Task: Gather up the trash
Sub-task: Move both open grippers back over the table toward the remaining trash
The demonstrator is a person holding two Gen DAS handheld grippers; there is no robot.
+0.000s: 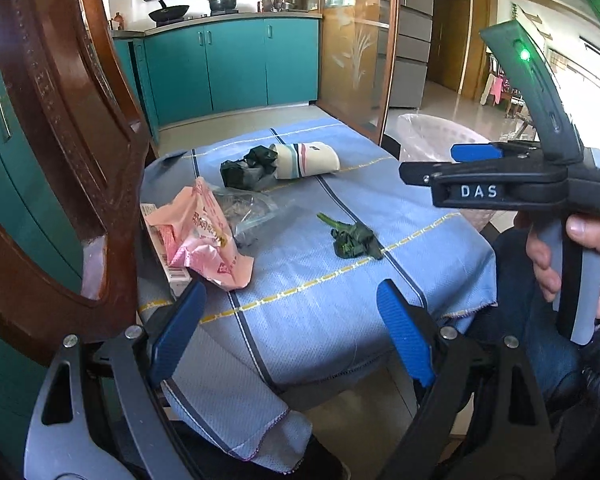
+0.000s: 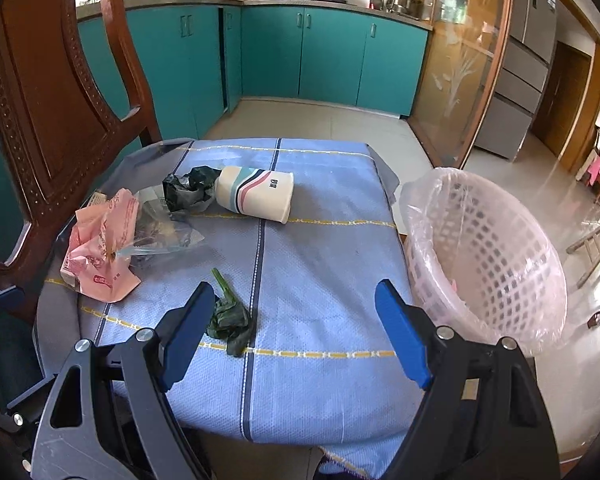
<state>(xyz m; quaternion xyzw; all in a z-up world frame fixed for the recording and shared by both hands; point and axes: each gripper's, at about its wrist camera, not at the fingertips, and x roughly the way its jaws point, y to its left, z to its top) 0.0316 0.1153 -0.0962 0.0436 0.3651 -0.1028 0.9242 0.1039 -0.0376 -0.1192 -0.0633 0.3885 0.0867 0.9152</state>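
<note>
Trash lies on a blue tablecloth (image 2: 320, 280): a pink wrapper (image 2: 100, 252) (image 1: 204, 236), a clear plastic bag (image 2: 160, 232) (image 1: 248, 212), a crumpled dark bag (image 2: 188, 188) (image 1: 248, 168), a striped paper cup (image 2: 256, 194) (image 1: 306, 160) on its side, and a wilted green leaf (image 2: 228, 316) (image 1: 352, 236). My left gripper (image 1: 292, 336) is open and empty above the table's near edge. My right gripper (image 2: 296, 328) is open and empty, its left finger next to the leaf; it also shows in the left wrist view (image 1: 460, 168).
A pink lattice waste basket (image 2: 484, 256) lined with clear plastic stands right of the table. A carved wooden chair back (image 2: 52, 112) (image 1: 60, 120) rises at the left. Teal kitchen cabinets (image 2: 300, 52) stand behind.
</note>
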